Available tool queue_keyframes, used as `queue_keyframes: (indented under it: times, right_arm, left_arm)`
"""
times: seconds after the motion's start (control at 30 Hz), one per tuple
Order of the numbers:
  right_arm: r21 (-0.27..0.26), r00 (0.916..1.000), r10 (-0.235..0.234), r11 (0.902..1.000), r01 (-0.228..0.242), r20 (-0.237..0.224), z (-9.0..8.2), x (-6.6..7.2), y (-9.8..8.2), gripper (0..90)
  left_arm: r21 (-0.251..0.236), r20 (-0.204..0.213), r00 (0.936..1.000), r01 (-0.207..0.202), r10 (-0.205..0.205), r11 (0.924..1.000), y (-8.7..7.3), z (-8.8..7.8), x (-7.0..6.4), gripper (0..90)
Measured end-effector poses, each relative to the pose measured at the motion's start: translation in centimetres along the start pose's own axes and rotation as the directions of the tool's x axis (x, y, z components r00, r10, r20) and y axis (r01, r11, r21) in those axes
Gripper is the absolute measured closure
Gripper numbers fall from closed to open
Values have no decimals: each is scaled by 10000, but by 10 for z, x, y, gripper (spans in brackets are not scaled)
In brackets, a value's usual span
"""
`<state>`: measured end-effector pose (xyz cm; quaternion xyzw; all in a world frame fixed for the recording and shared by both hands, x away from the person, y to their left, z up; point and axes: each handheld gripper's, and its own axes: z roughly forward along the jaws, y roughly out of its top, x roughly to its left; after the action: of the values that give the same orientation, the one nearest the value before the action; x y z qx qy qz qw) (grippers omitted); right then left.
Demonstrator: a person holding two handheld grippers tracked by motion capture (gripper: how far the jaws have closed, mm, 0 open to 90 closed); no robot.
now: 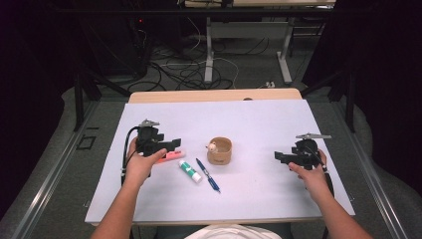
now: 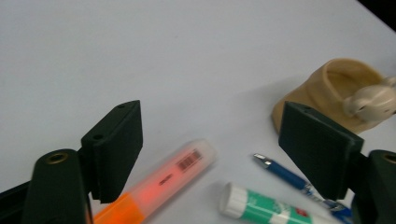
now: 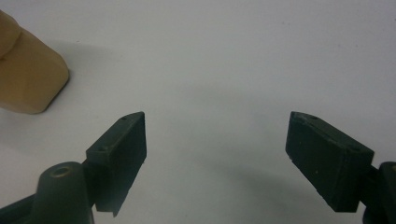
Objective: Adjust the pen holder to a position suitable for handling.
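Note:
My left gripper (image 1: 174,145) hovers open just above an orange highlighter (image 1: 171,156) that lies on the white table top (image 1: 259,119). In the left gripper view the highlighter (image 2: 173,179) lies flat between the spread jaws of the gripper (image 2: 212,121), close to the left one, and no pad presses on it. A green-and-white glue stick (image 1: 190,170) (image 2: 266,208) and a blue pen (image 1: 208,175) (image 2: 285,173) lie to its right. A tan cup (image 1: 220,151) (image 2: 327,88) holds a small white object (image 2: 373,100). My right gripper (image 1: 278,157) (image 3: 215,126) rests open and empty at the table's right side.
The tan cup (image 3: 28,70) stands off to the upper left of the right gripper's jaws. A wooden edge (image 1: 214,94) runs along the table's far side. Cables (image 1: 189,69) and desk legs cover the floor beyond it.

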<state>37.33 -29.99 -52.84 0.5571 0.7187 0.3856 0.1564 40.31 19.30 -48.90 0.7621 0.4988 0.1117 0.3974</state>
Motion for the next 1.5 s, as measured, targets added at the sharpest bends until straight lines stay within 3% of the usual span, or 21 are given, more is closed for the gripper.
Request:
queue_keyframes:
  times: [0.17,0.2,0.27,0.37,0.4,0.5,0.57,0.6,0.63,0.8,0.83,0.87,0.9,0.93,1.03,1.07,1.17,1.23,1.27,1.4,1.5]
  right_arm:
    - [26,10000,-52,10000,52,-19,1,0,0,209]
    - [28,10000,-38,10000,38,-35,1,0,0,211]
    - [25,10000,4,10000,-4,-70,1,0,0,212]
    - [-17,9999,-25,10000,25,-121,1,0,0,212]
    - [-14,9999,-30,10000,30,-129,1,1,0,212]
    - [33,9999,-7,10000,8,-109,1,1,-1,212]
    - [45,9999,-47,10000,48,-92,1,1,-1,214]
    - [45,9999,-45,10000,46,-114,1,1,-1,214]
    - [55,9999,-29,10000,30,-143,1,1,-1,216]
    - [-95,9998,-145,9999,143,-160,1,2,0,220]
    - [-98,9997,-153,9998,151,-164,1,1,0,221]
    - [-90,9998,-146,9999,145,-148,1,1,0,224]
    - [-83,9998,-118,9999,117,-135,2,1,0,226]
    - [-66,9999,-88,9999,87,-125,2,1,0,227]
    - [-122,9999,-92,9999,91,-83,1,0,0,231]
    - [-197,10000,-33,9998,31,-77,1,-1,0,235]
    - [-329,10000,-77,9994,75,-61,0,0,-1,255]
    - [-347,9997,-198,9992,195,-105,0,1,-1,257]
    - [-388,9996,-286,9988,284,-51,0,2,-1,257]
    - [-495,9977,-668,9965,674,126,0,4,-1,260]
    - [-401,9973,-736,9965,739,90,0,6,-2,268]
  left_arm:
    - [-126,-812,9954,-511,499,9986,-4,-3,10,163]
    - [2,-928,9921,-851,847,9964,-4,-5,11,163]
    - [239,-1372,9778,-1566,1584,9874,-2,-8,12,161]
    - [566,-1906,9505,-2391,2456,9693,-1,-13,12,162]
    - [639,-1935,9456,-2539,2616,9651,-1,-14,12,165]
    - [742,-1854,9400,-2771,2863,9580,-2,-16,14,169]
    - [835,-1935,9261,-3135,3240,9459,-3,-17,16,169]
    - [887,-1890,9250,-3182,3296,9439,-3,-17,16,169]
    - [918,-1938,9191,-3312,3431,9391,-4,-17,17,169]
    - [970,-1721,9121,-3602,3721,9278,-6,-18,21,169]
    - [1094,-1648,9054,-3775,3913,9195,-5,-19,23,170]
    - [1042,-1625,9027,-3858,3984,9167,-5,-18,23,175]
    - [1042,-1503,9057,-3842,3964,9174,-6,-18,23,176]
    - [1056,-1467,9021,-3937,4059,9131,-6,-17,24,179]
    - [1160,-1220,9064,-3916,4044,9128,-3,-17,27,199]
    - [1208,-994,9134,-3827,3948,9159,-3,-16,28,207]
    - [1331,-690,9147,-3872,3983,9123,-2,-13,31,239]
    - [1566,-498,9082,-4038,4155,9013,-1,-10,34,251]
    - [1643,-416,9092,-4027,4142,9005,0,-9,35,257]
    - [1842,103,8995,-4311,4369,8833,2,-4,38,283]
    - [2086,387,8805,-4695,4725,8579,3,-1,40,293]
